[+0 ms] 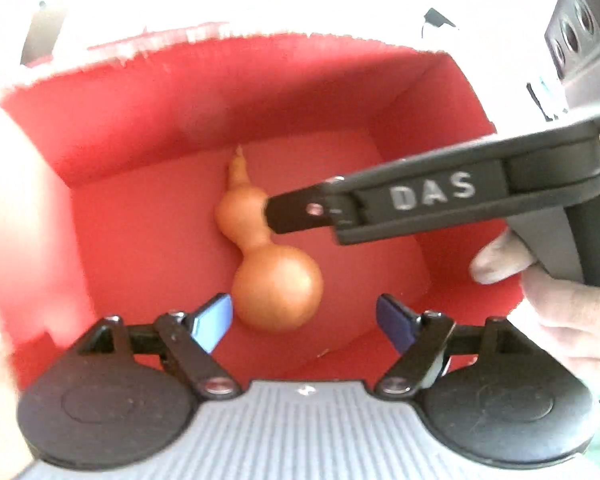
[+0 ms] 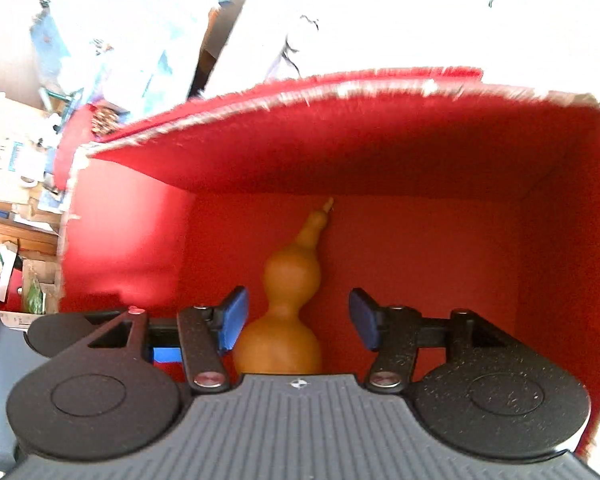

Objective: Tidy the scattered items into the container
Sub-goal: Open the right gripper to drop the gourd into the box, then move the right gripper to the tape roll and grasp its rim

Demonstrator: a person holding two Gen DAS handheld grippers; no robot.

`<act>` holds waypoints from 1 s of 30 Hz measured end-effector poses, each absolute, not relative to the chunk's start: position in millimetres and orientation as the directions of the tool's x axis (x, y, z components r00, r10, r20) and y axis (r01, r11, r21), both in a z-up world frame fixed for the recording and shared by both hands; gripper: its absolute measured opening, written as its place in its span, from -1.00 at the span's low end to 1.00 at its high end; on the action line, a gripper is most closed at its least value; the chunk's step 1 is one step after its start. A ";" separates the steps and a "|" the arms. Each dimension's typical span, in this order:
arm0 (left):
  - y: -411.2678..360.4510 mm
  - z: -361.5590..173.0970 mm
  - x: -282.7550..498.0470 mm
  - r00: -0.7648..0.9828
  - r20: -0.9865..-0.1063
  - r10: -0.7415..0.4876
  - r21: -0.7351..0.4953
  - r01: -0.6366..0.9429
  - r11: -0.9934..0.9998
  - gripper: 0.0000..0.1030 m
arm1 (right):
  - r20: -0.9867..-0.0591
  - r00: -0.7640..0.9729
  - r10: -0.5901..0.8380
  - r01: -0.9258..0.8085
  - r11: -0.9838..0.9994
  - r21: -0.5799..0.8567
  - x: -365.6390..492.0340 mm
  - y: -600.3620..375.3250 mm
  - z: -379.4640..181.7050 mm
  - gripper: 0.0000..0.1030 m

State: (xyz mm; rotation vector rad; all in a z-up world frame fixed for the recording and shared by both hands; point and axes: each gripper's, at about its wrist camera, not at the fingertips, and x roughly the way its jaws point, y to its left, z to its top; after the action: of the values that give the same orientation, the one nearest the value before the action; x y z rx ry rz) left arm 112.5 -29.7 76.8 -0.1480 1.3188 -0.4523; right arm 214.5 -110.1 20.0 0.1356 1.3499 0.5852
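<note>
Red box (image 1: 112, 128), paper-lined w/ a ragged rim, fills both wrist views; one gourd (image 1: 278, 284) lies on its floor, fat bulb toward the cameras, thin stem pointing to about 12 o'clock near the far wall.

Going left to right in the left wrist view: left gripper (image 1: 304, 320) hangs over the box w/ its blue pads (image 1: 212, 322) spread wide, gourd's bulb showing between them but neither pad pressing on it, so it's released, holding nothing. At 3 o'clock the right gripper (image 1: 274, 214) reaches in from the side, its finger tip just above the gourd's small upper bulb, a person's hand (image 1: 556, 308) around the handle.

Right wrist view: box wall at 9 o'clock, then the gourd (image 2: 284, 320) between the right gripper's (image 2: 294, 320) pads, gap on both sides, most on the right; also let go, nothing gripped.

Looks like the drop-off step: gourd is in the container, both tools free. Next move, I'd guess, calls for lifting both clear of the rim w/o nudging the gourd, then finding whatever's scattered outside; no other loose item is clear in these views.
</note>
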 end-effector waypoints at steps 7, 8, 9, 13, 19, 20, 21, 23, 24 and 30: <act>-18.1 103.8 79.4 0.399 -0.850 -0.344 -0.276 0.219 0.936 0.70 | -0.814 0.218 0.539 -0.405 0.808 0.427 174.9 -146.2 65.5 0.14; -18.7 109.6 70.2 0.429 -0.844 -0.322 -0.256 0.206 0.945 0.73 | -0.808 0.232 0.541 -0.411 0.808 0.422 171.1 -153.7 65.7 0.14; -18.9 112.3 64.6 0.462 -0.836 -0.295 -0.232 0.188 0.954 0.79 | -0.805 0.245 0.541 -0.416 0.809 0.416 168.6 -158.6 65.7 0.14; -4.9 105.0 55.1 0.567 -0.807 -0.164 -0.142 0.083 0.986 0.89 | -0.796 0.308 0.521 -0.433 0.822 0.370 154.1 -161.7 64.5 0.14; -13.6 100.9 34.1 0.578 -0.815 0.022 -0.046 -0.102 0.994 0.91 | -0.811 0.354 0.467 -0.435 0.849 0.299 135.7 -156.9 46.9 0.14; -15.4 100.4 28.1 0.572 -0.818 0.060 -0.023 -0.136 0.990 0.91 | -0.812 0.358 0.461 -0.434 0.852 0.292 133.9 -151.2 43.0 0.14; -11.6 106.4 12.6 0.566 -0.820 0.089 -0.004 -0.161 0.987 0.91 | -0.813 0.363 0.456 -0.434 0.854 0.285 128.0 -151.4 41.6 0.14; -13.2 100.0 4.0 0.544 -0.824 0.160 0.049 -0.212 0.976 0.91 | -0.802 0.409 0.436 -0.438 0.865 0.247 113.5 -148.8 40.2 0.14; -13.6 93.2 2.6 0.533 -0.825 0.188 0.068 -0.237 0.969 0.91 | -0.795 0.438 0.420 -0.441 0.871 0.216 107.2 -146.8 41.2 0.14; -8.9 77.7 -15.3 0.513 -0.812 0.278 0.112 -0.332 0.937 0.91 | -0.781 0.434 0.450 -0.459 0.856 0.238 89.4 -144.6 44.2 0.14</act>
State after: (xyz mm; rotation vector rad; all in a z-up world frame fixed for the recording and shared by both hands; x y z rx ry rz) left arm -15.3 -8.9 77.7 -0.0604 0.9645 0.3670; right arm 89.4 -144.6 44.2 -0.0105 0.9691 0.5657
